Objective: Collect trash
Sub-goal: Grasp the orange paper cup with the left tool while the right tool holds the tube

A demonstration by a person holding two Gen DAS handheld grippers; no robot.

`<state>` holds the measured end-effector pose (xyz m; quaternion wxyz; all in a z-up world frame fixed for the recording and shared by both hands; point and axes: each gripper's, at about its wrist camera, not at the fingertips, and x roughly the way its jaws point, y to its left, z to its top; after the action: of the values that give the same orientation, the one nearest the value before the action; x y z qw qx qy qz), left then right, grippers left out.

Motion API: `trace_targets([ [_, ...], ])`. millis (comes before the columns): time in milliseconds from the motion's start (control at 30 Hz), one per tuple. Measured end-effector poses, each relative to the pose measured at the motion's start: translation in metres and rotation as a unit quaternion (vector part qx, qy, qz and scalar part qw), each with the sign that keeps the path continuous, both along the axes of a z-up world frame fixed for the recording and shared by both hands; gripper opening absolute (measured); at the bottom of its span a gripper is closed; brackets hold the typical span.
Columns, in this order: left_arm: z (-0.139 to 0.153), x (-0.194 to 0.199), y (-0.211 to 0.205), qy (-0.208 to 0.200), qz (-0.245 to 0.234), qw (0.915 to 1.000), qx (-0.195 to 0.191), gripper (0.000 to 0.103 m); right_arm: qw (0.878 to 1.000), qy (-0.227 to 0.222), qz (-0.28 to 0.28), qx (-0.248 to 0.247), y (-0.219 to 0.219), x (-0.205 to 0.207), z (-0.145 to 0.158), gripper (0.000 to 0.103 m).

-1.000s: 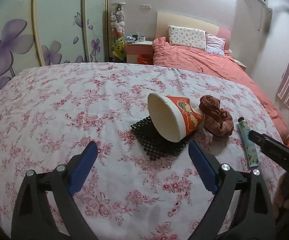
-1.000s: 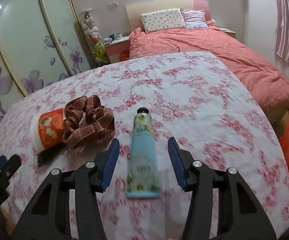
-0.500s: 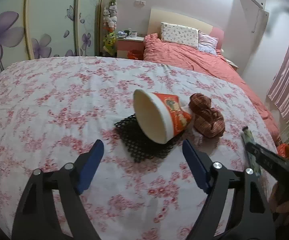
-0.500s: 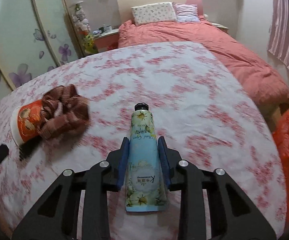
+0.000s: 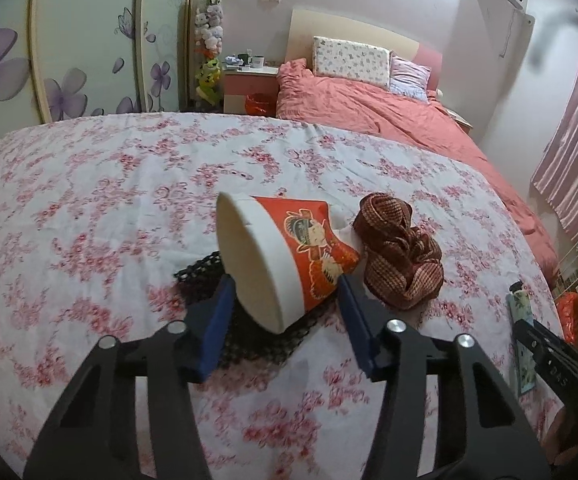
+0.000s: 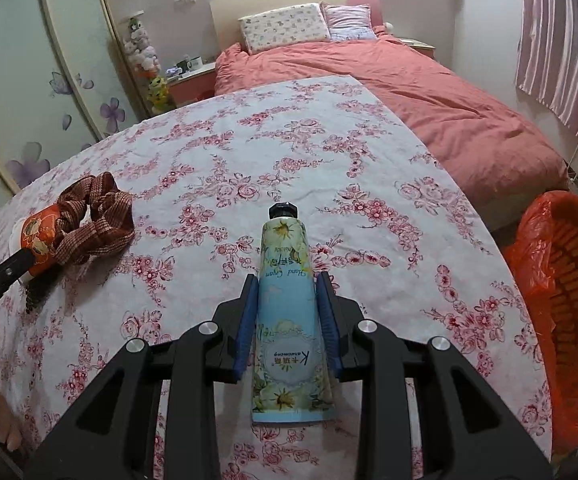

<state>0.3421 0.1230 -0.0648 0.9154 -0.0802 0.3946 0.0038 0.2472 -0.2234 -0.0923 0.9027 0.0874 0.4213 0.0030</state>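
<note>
A red and white paper cup (image 5: 285, 258) lies on its side on a black mesh mat (image 5: 249, 332), mouth toward me. My left gripper (image 5: 285, 316) has its blue pads on both sides of the cup's rim; contact looks likely. A brown scrunchie (image 5: 401, 256) lies right of the cup. My right gripper (image 6: 287, 316) is shut on a light-blue hand cream tube (image 6: 287, 320), cap pointing away, held just above the floral cloth. The cup (image 6: 37, 240) and scrunchie (image 6: 97, 224) show at the left of the right wrist view.
The floral tablecloth (image 6: 249, 168) covers the table. An orange trash basket (image 6: 569, 300) with an orange liner stands off the table's right edge. A pink bed (image 5: 389, 112) lies beyond. A small red bin (image 5: 257, 104) sits by the nightstand.
My right gripper closed on the hand cream tube and lifted it slightly. My left gripper moved forward and narrowed around the cup.
</note>
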Motion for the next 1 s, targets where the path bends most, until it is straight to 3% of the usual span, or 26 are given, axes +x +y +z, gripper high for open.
trace_targets([
  [233,-0.004,0.010,-0.003,0.000,-0.016,0.9993,-0.033,0.028,1.000,-0.003,0.014,0.009,0.000,-0.002,0.000,0.030],
  [300,0.000,0.007,-0.004,-0.010,-0.023,0.9988,-0.042,0.016,1.000,-0.006,0.017,0.014,-0.001,-0.004,0.001,0.030],
  [400,0.008,0.004,-0.006,-0.021,-0.024,0.9989,-0.035,0.006,1.000,-0.015,0.018,0.020,-0.002,-0.010,0.006,0.030],
  [767,0.038,-0.019,-0.002,-0.056,-0.014,0.9981,-0.025,0.004,0.999,-0.032,0.021,0.022,-0.003,-0.025,0.021,0.030],
  [1000,0.024,-0.022,-0.003,-0.032,-0.016,0.9990,-0.027,0.004,0.999,0.012,0.034,0.025,0.003,-0.020,-0.001,0.030],
])
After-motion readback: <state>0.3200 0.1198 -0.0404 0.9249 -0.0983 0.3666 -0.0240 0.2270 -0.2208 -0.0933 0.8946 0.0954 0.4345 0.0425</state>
